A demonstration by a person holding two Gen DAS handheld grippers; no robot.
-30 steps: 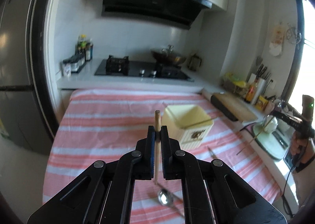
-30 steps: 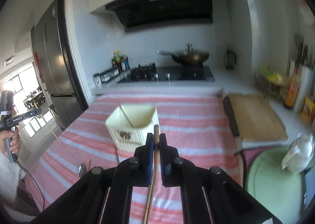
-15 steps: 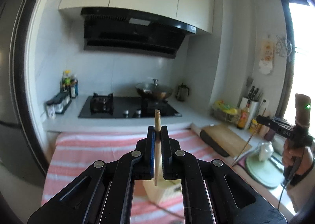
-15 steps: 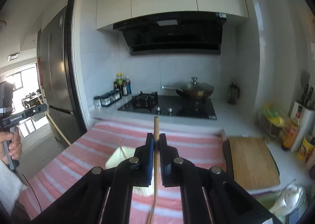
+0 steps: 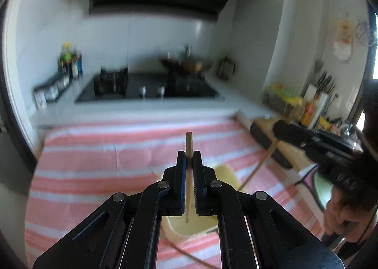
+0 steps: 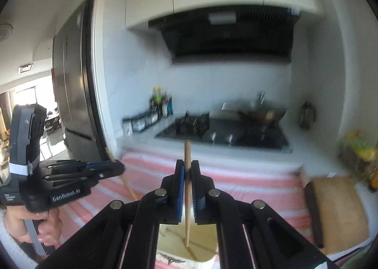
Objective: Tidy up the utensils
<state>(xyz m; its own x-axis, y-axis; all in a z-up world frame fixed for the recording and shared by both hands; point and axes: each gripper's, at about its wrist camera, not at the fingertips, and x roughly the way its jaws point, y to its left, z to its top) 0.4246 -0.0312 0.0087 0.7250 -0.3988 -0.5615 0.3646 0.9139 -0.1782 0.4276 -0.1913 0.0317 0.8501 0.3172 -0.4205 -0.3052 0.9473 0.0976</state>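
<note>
Hovering both chopsticks over the holder right now; left gripper [image 5: 189,167] is clamped on a chopstick [image 5: 188,148] standing near upright, its lower tip just above the cream utensil holder [image 5: 189,226]; right gripper [image 6: 187,174] pinches its own chopstick [image 6: 187,198] the same way, tip pointing down into the holder [image 6: 189,243]; so the bin sits straight below both claws, long axes roughly vertical; I'd guess right is a touch nearer to dropping in; striped cloth [image 5: 106,158] underneath.

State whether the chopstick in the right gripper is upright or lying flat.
Upright: the chopstick stands nearly vertical in the shut right gripper, tip down over the holder.
</note>
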